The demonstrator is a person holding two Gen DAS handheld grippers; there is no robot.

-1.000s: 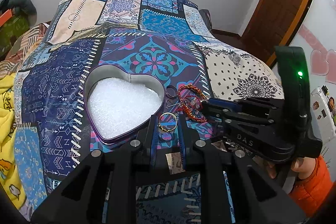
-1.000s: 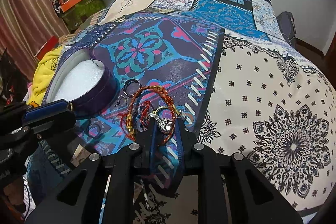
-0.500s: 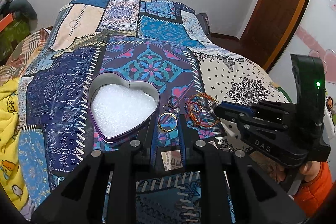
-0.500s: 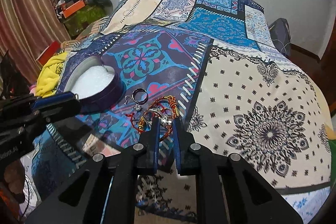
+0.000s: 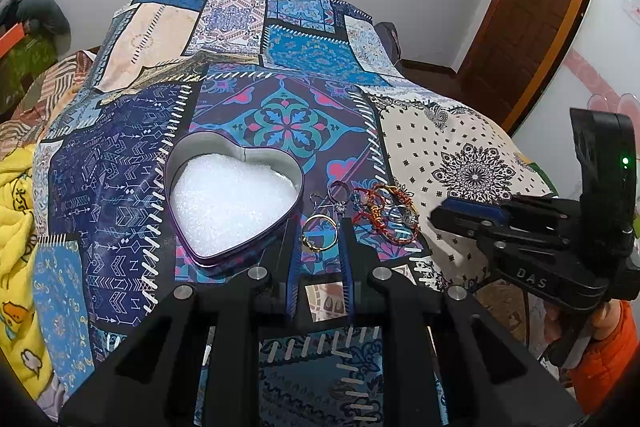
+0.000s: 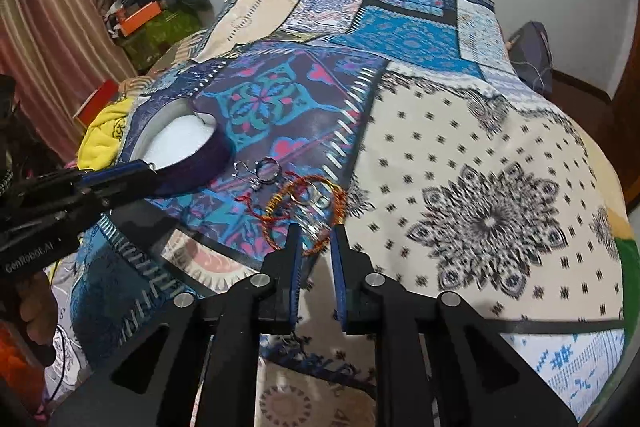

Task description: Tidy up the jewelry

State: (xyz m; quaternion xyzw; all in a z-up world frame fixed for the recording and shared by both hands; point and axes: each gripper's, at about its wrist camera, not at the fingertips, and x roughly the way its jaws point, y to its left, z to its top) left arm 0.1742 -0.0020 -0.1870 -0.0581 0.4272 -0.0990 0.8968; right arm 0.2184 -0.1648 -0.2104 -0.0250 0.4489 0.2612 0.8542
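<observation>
A heart-shaped purple tin (image 5: pixel 182 227) with white foam lining lies on the patchwork bedspread; it also shows in the right wrist view (image 6: pixel 212 157). A gold bangle (image 5: pixel 319 238) sits between the tips of my left gripper (image 5: pixel 319 231), which looks closed on it. Beside it lie a dark ring (image 5: pixel 336 189), small silver earrings (image 5: pixel 318 201) and red-orange thread bracelets (image 5: pixel 384 213). My right gripper (image 6: pixel 314 233) is slightly open and empty, just behind the bracelets (image 6: pixel 304 203) and silver pieces (image 6: pixel 316 201).
The patchwork bedspread (image 5: pixel 460 163) covers the whole bed. A yellow blanket (image 5: pixel 16 227) lies at the left edge. A wooden door (image 5: pixel 540 7) stands at the right. Clutter and a curtain (image 6: pixel 48 39) fill the far left.
Both grippers have pulled back and risen from the jewelry. My right gripper let go of the silver piece and bracelets, which now lie on the bedspread. The bangle stays between the left fingers.
</observation>
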